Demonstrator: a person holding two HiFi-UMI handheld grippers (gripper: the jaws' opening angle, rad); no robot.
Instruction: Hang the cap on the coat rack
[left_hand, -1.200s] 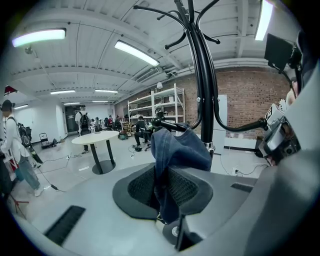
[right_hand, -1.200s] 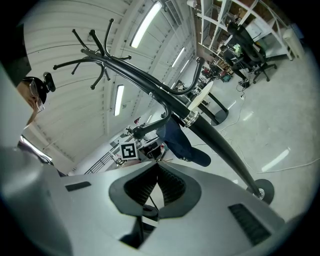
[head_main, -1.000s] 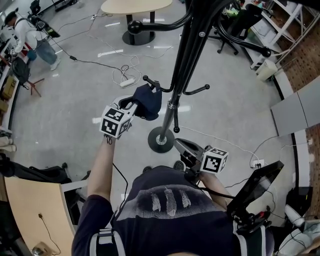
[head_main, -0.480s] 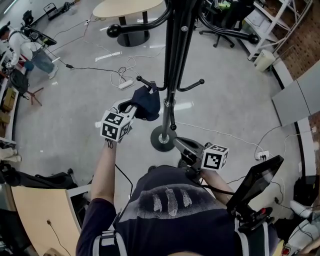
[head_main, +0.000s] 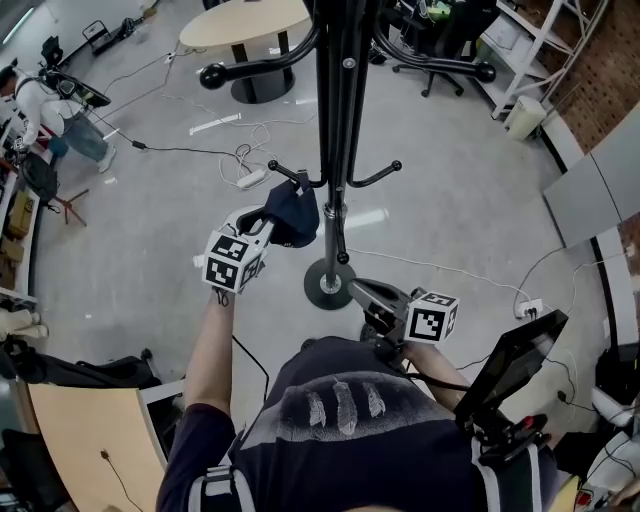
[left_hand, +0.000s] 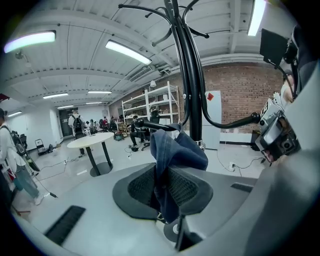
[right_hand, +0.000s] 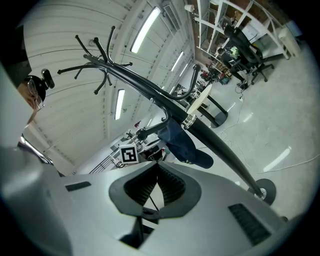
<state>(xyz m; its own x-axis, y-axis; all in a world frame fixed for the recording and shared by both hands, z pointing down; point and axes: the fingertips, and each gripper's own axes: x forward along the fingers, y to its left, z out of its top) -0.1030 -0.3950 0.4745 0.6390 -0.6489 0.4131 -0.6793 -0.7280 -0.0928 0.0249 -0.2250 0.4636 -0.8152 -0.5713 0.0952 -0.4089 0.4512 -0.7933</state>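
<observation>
- A grey polished floor (head_main: 130, 250) fills the head view, with white cables (head_main: 250, 150) and a power strip (head_main: 252, 178) trailing across it at upper centre.
- A round table (head_main: 240, 22) stands at the top of that frame, an office chair (head_main: 440, 45) is at upper right, and another person (head_main: 55, 105) stands at the far upper left.
- The left gripper view has a brick wall (left_hand: 240, 97) and metal shelving (left_hand: 160, 105) in the background.
- The black coat rack (head_main: 335, 110) rises through the centre of the head view, and its round base (head_main: 328, 285) sits on the floor just below the middle.
- 2 short lower hooks branch out at mid-frame, 1 to each side of the pole.
- The cap (head_main: 292, 208), dark blue, hangs left of the pole, right under the left lower hook (head_main: 285, 172).
- In the left gripper view the top of the cap (left_hand: 175, 152) meets that hook's arm; whether it rests on it I cannot tell.
- The left gripper (head_main: 266, 218) reaches up from lower left, its jaws clenched on the cap's fabric.
- That same pinch shows in the left gripper's (left_hand: 165, 187) own view, cloth bunched between the ribbed pads.
- The right gripper (head_main: 355, 290) sits lower right of the base, well apart from the cap.
- In its own view the right gripper (right_hand: 157, 167) has its jaws pressed together at the tips with nothing between them.
- There the cap (right_hand: 182, 142) appears beyond the jaws, against the slanting pole (right_hand: 220, 145).
</observation>
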